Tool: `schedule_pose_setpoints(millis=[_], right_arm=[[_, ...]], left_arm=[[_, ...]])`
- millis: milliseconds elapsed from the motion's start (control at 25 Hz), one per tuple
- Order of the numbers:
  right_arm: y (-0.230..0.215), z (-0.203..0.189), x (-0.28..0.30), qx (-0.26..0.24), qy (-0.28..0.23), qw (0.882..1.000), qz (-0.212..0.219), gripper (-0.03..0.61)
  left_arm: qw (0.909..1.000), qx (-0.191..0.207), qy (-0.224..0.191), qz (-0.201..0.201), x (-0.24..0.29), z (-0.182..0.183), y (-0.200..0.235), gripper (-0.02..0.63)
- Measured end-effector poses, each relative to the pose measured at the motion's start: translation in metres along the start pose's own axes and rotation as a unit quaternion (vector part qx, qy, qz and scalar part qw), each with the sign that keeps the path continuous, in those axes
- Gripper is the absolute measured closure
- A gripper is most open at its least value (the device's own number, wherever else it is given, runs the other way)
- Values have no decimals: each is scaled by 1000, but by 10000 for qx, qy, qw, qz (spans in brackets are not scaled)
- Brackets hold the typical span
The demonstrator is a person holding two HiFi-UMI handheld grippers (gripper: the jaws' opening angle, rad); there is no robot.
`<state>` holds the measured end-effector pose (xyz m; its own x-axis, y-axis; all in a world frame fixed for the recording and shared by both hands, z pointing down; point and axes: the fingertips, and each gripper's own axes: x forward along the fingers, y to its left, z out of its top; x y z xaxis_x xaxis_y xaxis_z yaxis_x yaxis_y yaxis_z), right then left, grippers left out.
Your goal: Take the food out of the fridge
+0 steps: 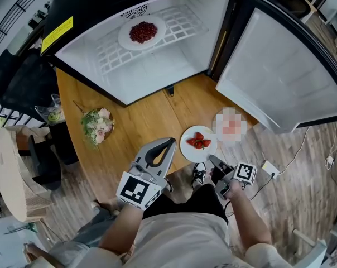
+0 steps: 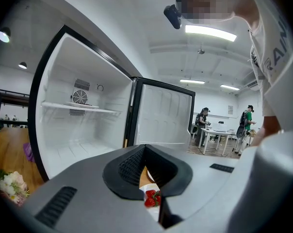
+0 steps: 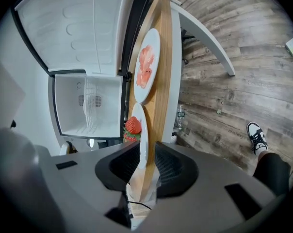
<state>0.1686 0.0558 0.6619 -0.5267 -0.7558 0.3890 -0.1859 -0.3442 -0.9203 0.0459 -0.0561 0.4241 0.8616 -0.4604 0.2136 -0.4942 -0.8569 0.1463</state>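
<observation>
Starting at the left of the wooden table (image 1: 146,121) and passing a small bunch of flowers (image 1: 97,125) (no part of the job). Looking into the open fridge (image 1: 174,74) and finding one white plate (image 1: 124,37) of small dark-red food (image 1: 143,32) sitting on the wire shelf (image 1: 179,21), well apart from both grippers; judging this the item not yet taken out.

Expecting it to be light but stiff and breakable, with a smooth rim liable to slip and loose contents ready to roll. Judging the near rim the place to pinch, and carrying it level.

Holding the left gripper (image 1: 169,143) closed on nothing above the table's near edge, tips meeting.

Moving right to the second plate (image 1: 186,149), bearing strawberries (image 1: 198,142) and resting on the table in front of the fridge. Straddling its near rim with the right gripper (image 3: 144,161), jaws parted and the rim standing between them, not visibly clamping.

Ending at a third plate (image 3: 155,42) of pink food (image 3: 144,67), lying just beside the strawberries and nearer the open door (image 1: 280,66).
</observation>
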Motion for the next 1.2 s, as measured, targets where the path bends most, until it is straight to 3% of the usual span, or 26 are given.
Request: schedule_pose_setpoints(millis=[160,240,400,600,920,1200], right_arm=[[7,10,-22,-491,-264,9976,-412,497],[18,21,-32,-826,-450,9940,-556,545],[66,40,-36,-2014,-693,9751,-609,558],[147,47,-27,-3414,-897,9349,-369,558],[252,40,-15,-4699,-1047,8765,62,558],[338,28,-17,-5793,-1308,8028,529,558]], left_arm=[[10000,-42,6,-1,0,-1,1,607],[9999,-116,12,32,0,-4,4,607],[9998,-144,26,126,-2,-5,7,607],[9997,-78,-89,216,-9,8,6,607],[9979,68,-354,540,-31,42,11,607],[9907,218,-872,1018,-61,85,22,607]])
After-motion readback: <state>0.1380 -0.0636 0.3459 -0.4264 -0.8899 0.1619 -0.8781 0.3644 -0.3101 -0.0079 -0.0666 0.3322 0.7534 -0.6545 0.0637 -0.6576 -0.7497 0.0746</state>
